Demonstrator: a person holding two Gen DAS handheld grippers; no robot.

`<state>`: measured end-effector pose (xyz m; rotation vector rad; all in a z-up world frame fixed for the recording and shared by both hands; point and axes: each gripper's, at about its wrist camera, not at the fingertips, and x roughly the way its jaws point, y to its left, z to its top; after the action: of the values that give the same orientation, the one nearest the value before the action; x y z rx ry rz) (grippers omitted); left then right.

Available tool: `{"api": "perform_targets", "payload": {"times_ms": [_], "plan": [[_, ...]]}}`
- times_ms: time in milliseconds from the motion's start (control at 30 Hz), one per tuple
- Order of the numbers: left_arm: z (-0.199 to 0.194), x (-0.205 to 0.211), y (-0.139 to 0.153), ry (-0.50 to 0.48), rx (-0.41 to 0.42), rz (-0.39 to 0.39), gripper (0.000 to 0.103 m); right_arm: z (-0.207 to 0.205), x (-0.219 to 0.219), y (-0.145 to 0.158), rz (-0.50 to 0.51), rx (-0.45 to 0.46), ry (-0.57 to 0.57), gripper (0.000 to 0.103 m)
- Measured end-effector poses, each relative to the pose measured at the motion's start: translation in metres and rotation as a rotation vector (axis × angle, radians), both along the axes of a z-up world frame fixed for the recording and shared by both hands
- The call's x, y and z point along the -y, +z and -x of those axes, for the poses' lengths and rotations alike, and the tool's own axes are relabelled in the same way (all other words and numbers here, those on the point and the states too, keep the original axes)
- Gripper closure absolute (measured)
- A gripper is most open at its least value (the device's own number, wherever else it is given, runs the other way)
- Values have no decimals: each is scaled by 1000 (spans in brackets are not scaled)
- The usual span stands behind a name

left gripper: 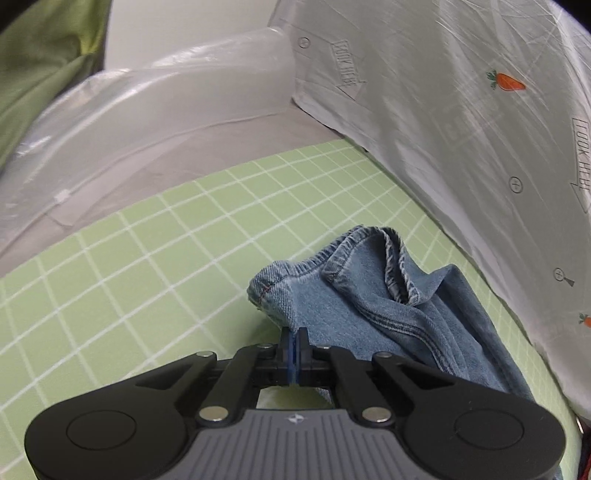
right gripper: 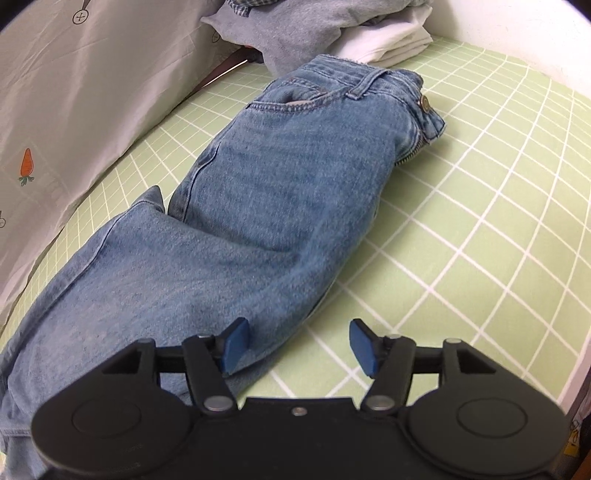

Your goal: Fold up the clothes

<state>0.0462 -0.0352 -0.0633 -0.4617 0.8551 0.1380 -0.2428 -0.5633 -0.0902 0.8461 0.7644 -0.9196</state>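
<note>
Blue jeans (right gripper: 280, 192) lie lengthwise on the green checked sheet (right gripper: 480, 221), folded leg on leg, waistband and button at the far end. My left gripper (left gripper: 294, 341) is shut on the jeans' leg hem (left gripper: 354, 291) and holds it lifted a little off the sheet. My right gripper (right gripper: 297, 345) is open and empty, low over the near part of the leg; its left pad (right gripper: 234, 345) is over the denim edge and its right pad (right gripper: 364, 347) is over bare sheet.
A white carrot-print quilt (left gripper: 461, 110) in clear plastic lies along one side of the bed and also shows in the right wrist view (right gripper: 74, 110). A pile of grey and white clothes (right gripper: 314, 29) sits beyond the waistband. A plastic-wrapped bundle (left gripper: 147, 122) lies ahead of the left gripper.
</note>
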Motion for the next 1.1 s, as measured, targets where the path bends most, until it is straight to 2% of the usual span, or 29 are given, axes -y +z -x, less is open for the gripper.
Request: {"api": "perform_targets", "payload": {"times_ms": [67, 233, 400, 500, 633, 700, 767, 867, 967, 1100], "plan": [[8, -14, 2, 4, 4, -26, 102, 1, -6, 6, 16, 8, 29, 40], [33, -57, -19, 40, -50, -10, 102, 1, -32, 12, 46, 23, 75, 26], [69, -93, -34, 43, -86, 8, 101, -6, -65, 12, 40, 16, 106, 5], [81, -112, -39, 37, -110, 54, 101, -18, -89, 10, 68, 10, 147, 3], [76, -121, -24, -18, -111, 8, 95, -28, -111, 10, 75, 25, 170, 0], [66, -123, -11, -50, -84, -29, 88, -29, -122, 11, 80, 36, 160, 0], [52, -121, 3, -91, -44, -88, 71, -34, -128, 9, 82, 39, 136, 0], [31, -107, 13, -197, -7, -162, 53, -42, -140, 8, 94, 34, 113, 0], [12, -85, 13, -305, 1, -211, 43, -50, -148, 6, 101, 31, 92, 0], [-8, -53, -3, -444, -30, -206, 37, -60, -151, 6, 107, 27, 71, 0]]}}
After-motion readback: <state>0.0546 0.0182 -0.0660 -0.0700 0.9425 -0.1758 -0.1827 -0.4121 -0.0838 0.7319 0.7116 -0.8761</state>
